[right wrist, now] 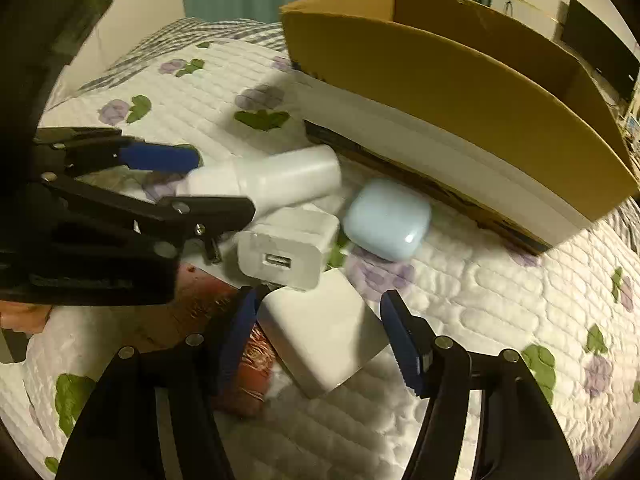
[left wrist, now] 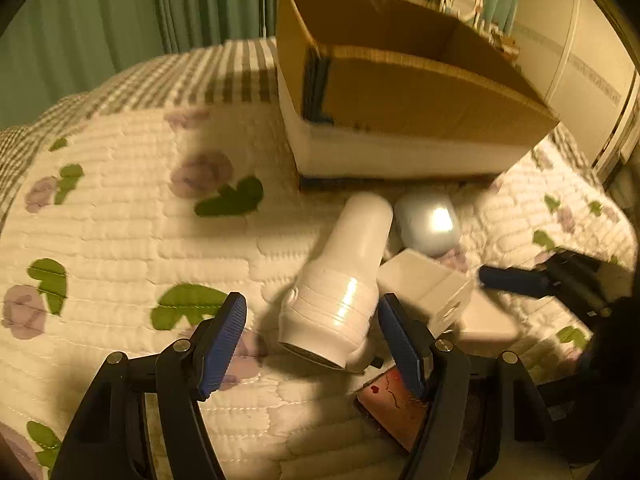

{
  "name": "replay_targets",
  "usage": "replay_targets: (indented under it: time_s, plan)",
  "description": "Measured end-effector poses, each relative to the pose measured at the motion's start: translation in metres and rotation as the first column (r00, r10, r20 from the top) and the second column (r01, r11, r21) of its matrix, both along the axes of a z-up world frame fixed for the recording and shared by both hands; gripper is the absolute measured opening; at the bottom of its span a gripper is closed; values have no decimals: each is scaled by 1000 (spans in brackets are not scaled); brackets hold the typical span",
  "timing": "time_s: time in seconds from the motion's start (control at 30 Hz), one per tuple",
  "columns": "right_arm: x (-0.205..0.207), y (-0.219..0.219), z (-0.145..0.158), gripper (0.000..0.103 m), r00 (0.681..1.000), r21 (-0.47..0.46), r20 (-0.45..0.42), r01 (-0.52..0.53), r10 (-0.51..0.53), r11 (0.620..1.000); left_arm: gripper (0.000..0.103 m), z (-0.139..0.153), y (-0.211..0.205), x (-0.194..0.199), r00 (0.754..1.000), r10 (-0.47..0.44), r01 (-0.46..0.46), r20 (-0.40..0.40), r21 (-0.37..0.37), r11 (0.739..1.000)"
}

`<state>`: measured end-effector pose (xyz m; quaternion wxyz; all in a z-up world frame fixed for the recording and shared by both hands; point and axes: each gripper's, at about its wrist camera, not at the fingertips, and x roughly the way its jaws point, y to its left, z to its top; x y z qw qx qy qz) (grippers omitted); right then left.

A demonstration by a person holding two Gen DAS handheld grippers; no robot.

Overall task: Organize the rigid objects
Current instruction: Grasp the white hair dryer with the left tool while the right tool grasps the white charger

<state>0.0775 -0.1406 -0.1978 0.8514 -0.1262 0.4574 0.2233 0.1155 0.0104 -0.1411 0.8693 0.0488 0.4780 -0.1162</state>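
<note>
A white bottle-shaped device (left wrist: 340, 280) lies on the quilt, its wide end between the open fingers of my left gripper (left wrist: 312, 344); it also shows in the right wrist view (right wrist: 272, 180). My right gripper (right wrist: 316, 340) is open around a flat white adapter (right wrist: 324, 336). A white USB charger cube (right wrist: 288, 252) and a light blue earbud case (right wrist: 386, 224) lie just beyond. The cardboard box (left wrist: 400, 92) stands open behind them.
A red patterned flat item (right wrist: 248, 364) lies under the adapter and my left finger (right wrist: 236, 340). The floral quilt (left wrist: 120, 220) covers the bed. Green curtains (left wrist: 100, 20) hang behind. The left gripper (right wrist: 160, 184) reaches in from the left in the right wrist view.
</note>
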Motion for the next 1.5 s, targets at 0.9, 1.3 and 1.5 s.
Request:
replay_targets:
  time_s: [0.9,1.3,1.5]
  plan:
    - [-36,-27,27,34,997,-15,59,57,-56,998,50,12,0,-41,996,73,-75,49,43,996]
    - [-26,-36,1,70,998,-14,-6,58,-58,998,50,23,15,-57,988,138,-139,75,9,990]
    - [-11,-43,-6,68,996,59,-75,57,-53,997,50,32,18,-59,984,147,-148,103,1,989]
